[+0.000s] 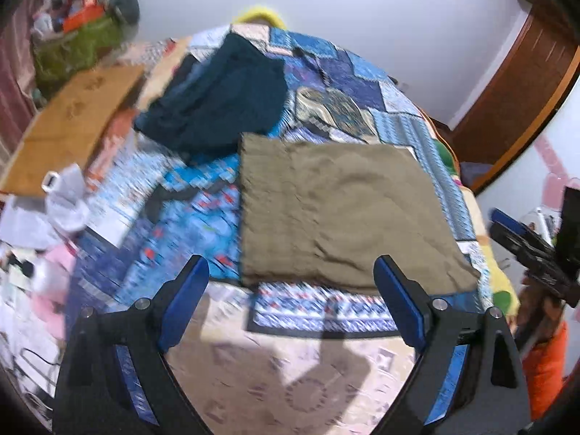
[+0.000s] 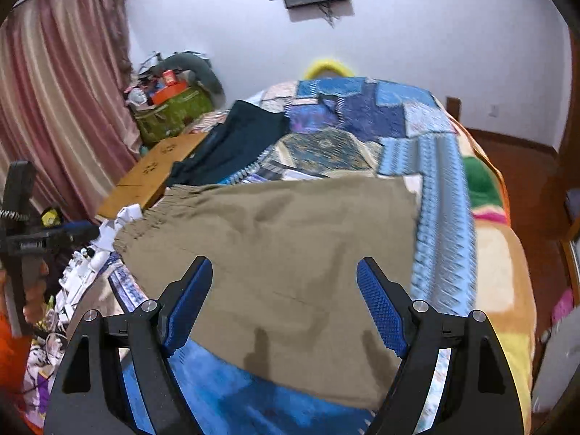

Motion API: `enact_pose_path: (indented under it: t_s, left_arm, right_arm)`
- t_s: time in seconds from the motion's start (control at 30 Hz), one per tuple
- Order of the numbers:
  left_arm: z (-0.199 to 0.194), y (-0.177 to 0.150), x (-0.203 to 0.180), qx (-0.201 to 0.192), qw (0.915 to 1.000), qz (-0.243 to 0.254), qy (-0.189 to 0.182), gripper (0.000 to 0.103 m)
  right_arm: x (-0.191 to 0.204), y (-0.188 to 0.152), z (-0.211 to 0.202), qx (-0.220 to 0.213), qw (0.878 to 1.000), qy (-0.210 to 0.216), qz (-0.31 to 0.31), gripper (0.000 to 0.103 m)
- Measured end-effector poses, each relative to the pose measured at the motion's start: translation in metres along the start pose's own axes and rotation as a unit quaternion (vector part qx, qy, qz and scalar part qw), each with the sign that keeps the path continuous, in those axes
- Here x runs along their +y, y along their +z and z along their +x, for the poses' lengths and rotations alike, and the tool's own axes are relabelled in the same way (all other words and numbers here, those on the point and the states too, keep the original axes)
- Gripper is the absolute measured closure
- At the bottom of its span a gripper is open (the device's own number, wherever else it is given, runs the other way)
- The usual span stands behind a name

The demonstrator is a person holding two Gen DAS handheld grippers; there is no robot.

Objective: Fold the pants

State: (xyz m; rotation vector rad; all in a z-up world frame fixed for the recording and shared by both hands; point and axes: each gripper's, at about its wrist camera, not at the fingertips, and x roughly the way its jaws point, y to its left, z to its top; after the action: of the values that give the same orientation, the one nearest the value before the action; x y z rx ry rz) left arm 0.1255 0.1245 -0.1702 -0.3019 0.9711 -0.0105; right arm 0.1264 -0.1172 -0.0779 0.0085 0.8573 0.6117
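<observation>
Olive-khaki pants (image 1: pixel 337 210) lie folded in a flat rectangle on the patchwork bed cover (image 1: pixel 348 83). They also show in the right wrist view (image 2: pixel 282 253), elastic waistband to the left. My left gripper (image 1: pixel 291 272) is open and empty, above the bed's near edge just short of the pants. My right gripper (image 2: pixel 284 275) is open and empty, hovering over the near part of the pants. The right gripper also shows at the far right of the left wrist view (image 1: pixel 507 224).
A dark teal garment (image 1: pixel 217 105) lies bunched on the bed behind the pants. A cardboard box (image 1: pixel 72 123) and white clutter (image 1: pixel 65 195) sit at the left. A pink curtain (image 2: pixel 61 101) and a green bag (image 2: pixel 170 116) stand at the back left.
</observation>
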Motion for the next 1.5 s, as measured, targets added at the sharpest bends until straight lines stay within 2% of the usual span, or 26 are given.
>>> enact_pose_path:
  t_s: [0.17, 0.37, 0.5, 0.67, 0.8, 0.9, 0.93, 1.07, 1.17, 1.27, 1.33, 1.4, 1.5]
  left_arm:
    - [0.014, -0.014, -0.006, 0.028, 0.9994, -0.005, -0.021, 0.01]
    - [0.034, -0.024, -0.005, 0.058, 0.9966, -0.028, -0.051, 0.01]
    - [0.04, -0.021, -0.004, 0.054, 0.9953, -0.042, -0.069, 0.009]
    - [0.057, -0.01, -0.005, 0.056, 0.9913, -0.064, -0.1, 0.001]
    - [0.069, 0.002, -0.003, 0.055, 0.989, -0.079, -0.113, 0.001]
    - [0.076, 0.012, 0.005, 0.054, 0.9834, -0.113, -0.131, 0.002]
    - [0.078, 0.015, 0.008, 0.053, 0.982, -0.124, -0.132, 0.008]
    - [0.077, 0.022, 0.012, 0.051, 0.9875, -0.124, -0.084, 0.048]
    - [0.07, 0.021, 0.012, 0.039, 0.9921, -0.103, -0.061, 0.06]
    - [0.053, 0.023, 0.004, 0.009, 0.9981, -0.059, -0.013, 0.064]
    - [0.038, 0.027, -0.005, -0.02, 0.9989, -0.017, 0.038, 0.065]
    - [0.023, 0.029, -0.011, -0.045, 0.9957, 0.018, 0.079, 0.066]
    - [0.002, 0.032, -0.021, -0.091, 0.982, 0.071, 0.15, 0.066]
  right_arm:
    - [0.016, -0.007, 0.035, 0.027, 0.999, 0.012, -0.015, 0.024]
    - [0.017, -0.026, 0.068, 0.076, 0.997, 0.014, -0.012, 0.024]
    - [0.015, -0.031, 0.066, 0.076, 0.997, 0.024, -0.003, 0.024]
    - [0.016, -0.034, 0.067, 0.076, 0.997, 0.027, -0.006, 0.024]
    - [0.015, -0.035, 0.068, 0.077, 0.996, 0.033, -0.002, 0.024]
    - [0.014, -0.036, 0.068, 0.077, 0.996, 0.038, 0.0, 0.024]
    - [0.013, -0.036, 0.068, 0.078, 0.996, 0.04, 0.001, 0.024]
    - [0.012, -0.035, 0.068, 0.076, 0.996, 0.042, 0.004, 0.024]
    - [0.012, -0.035, 0.065, 0.073, 0.996, 0.042, 0.008, 0.024]
    - [0.008, -0.032, 0.06, 0.069, 0.997, 0.035, 0.014, 0.024]
    - [0.004, -0.03, 0.055, 0.063, 0.997, 0.032, 0.019, 0.024]
    - [0.0, -0.029, 0.05, 0.058, 0.998, 0.025, 0.022, 0.024]
    - [-0.006, -0.029, 0.043, 0.055, 0.998, 0.009, 0.017, 0.024]
